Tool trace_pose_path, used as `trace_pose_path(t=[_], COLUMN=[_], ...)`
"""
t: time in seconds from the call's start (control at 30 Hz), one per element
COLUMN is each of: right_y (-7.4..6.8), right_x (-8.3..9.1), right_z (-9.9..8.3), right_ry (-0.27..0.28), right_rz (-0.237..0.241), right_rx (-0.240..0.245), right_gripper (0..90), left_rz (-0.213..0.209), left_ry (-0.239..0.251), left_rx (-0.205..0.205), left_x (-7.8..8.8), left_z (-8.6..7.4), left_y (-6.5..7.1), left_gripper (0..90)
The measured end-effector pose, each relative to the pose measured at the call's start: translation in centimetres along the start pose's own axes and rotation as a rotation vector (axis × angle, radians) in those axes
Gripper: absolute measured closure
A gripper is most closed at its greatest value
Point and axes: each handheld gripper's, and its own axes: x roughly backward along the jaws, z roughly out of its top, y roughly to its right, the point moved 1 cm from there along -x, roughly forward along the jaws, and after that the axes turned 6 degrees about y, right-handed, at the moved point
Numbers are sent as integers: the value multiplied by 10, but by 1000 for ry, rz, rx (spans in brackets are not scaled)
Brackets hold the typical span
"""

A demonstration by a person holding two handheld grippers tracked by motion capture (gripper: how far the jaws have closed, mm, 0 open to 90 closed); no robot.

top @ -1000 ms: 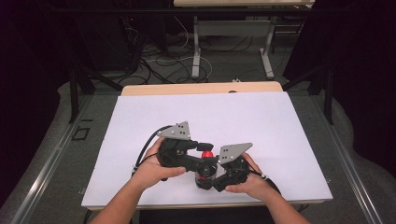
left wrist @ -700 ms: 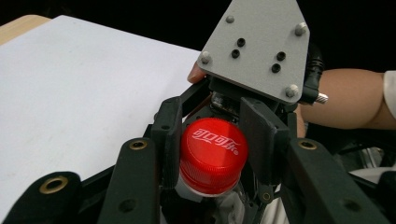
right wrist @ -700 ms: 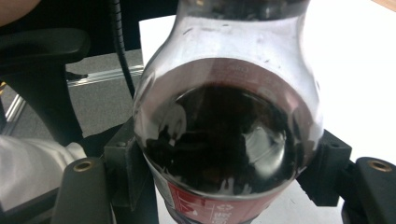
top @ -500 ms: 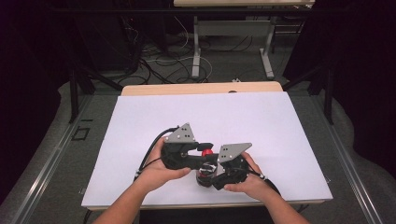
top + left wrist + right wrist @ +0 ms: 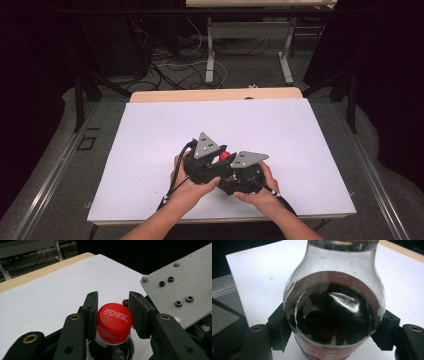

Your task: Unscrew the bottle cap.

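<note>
White surface (image 5: 150,150), cola bottle (image 5: 334,315) clamped in right hand-held gripper (image 5: 332,340), left hand-held gripper (image 5: 113,315) just closed on red cap (image 5: 114,322). Twist slow, keep bottle steady.

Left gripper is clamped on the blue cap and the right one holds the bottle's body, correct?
Not quite: the cap is red, not blue, as the left gripper view shows. The rest holds: the left gripper is clamped on that cap, and the right gripper holds the bottle by its body.
</note>
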Motion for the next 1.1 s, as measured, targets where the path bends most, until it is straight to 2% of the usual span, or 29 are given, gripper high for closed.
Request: trace_pose_path(t=[0.03, 0.07, 0.13, 0.17, 0.23, 0.27, 0.3, 0.33, 0.37, 0.4, 0.43, 0.47, 0.5, 0.53, 0.57, 0.6, 0.67, 0.7, 0.73, 0.77, 0.8, 0.9, 0.93, 0.97, 1.07, 1.1], right_y=[1, 3, 4, 4, 3, 3, 3, 3, 3, 3, 2, 2, 0, 0, -1, -2, -6, -8, -10, -10, -12, -13, -13, -13, -12, -11], right_x=[0, 2, 2, 2, 3, 3, 4, 4, 5, 5, 6, 6, 7, 7, 8, 8, 10, 10, 9, 9, 9, 8, 7, 7, 7, 7], right_z=[0, -1, -1, 0, 0, 1, 1, 1, 1, 1, 1, 1, 2, 2, 2, 3, 3, 4, 4, 4, 3, 2, 2, 1, 1, 1], right_ry=[5, 3, 20, 26, 27, 25, 21, 21, 23, 23, 34, 34, 34, 34, 37, 44, 50, 38, 50, 39, 45, 32, 28, 23, 30, 28], right_rz=[14, 57, 67, 93, 120, 138, 154, 154, 196, 196, 226, 226, 251, 251, 270, 311, 344, 366, 369, 388, 380, 394, 402, 403, 393, 391], right_rx=[-5, -1, 9, 30, 28, 30, 32, 32, 25, 25, 41, 41, 64, 64, 77, 101, 121, 130, 138, 147, 145, 155, 158, 159, 158, 149], right_gripper=[292, 292, 291, 291, 291, 291, 291, 291, 291, 291, 291, 291, 291, 291, 291, 291, 291, 291, 291, 291, 291, 291, 291, 291, 291, 291], left_rz=[-10, -37, -36, -39, -77, -142, -142, -177, -206, -238, -290, -290, -370, -370, -413, -446, -494, -502, -502, -522, -537, -569, -576, -568, -548, -530], left_ry=[-3, -7, -7, 0, 11, 16, 16, 15, 16, 19, 21, 21, 21, 21, 10, 6, -6, -15, -15, -16, -18, -38, -41, -43, -45, -41], left_rx=[1, -8, -2, -11, -24, -16, -16, -21, -31, -33, -59, -59, -57, -57, -61, -67, -72, -74, -74, -60, -60, -67, -65, -70, -74, -74], left_x=[0, 0, 1, 3, 10, 16, 16, 20, 24, 28, 33, 33, 36, 36, 37, 37, 37, 36, 36, 35, 35, 34, 34, 34, 34, 34], left_z=[0, 0, 0, 0, 2, 3, 3, 4, 5, 5, 6, 6, 6, 6, 5, 5, 3, 3, 3, 2, 1, -1, -1, -1, -1, 0], left_y=[-1, -4, -4, -7, -12, -17, -17, -20, -23, -25, -31, -31, -35, -35, -37, -38, -39, -40, -40, -40, -40, -38, -37, -36, -35, -34], left_gripper=[600, 540, 505, 462, 434, 416, 398, 398, 389, 389, 379, 379, 380, 379, 379, 385, 406, 432, 448, 470, 499, 542, 580, 612, 615, 617])
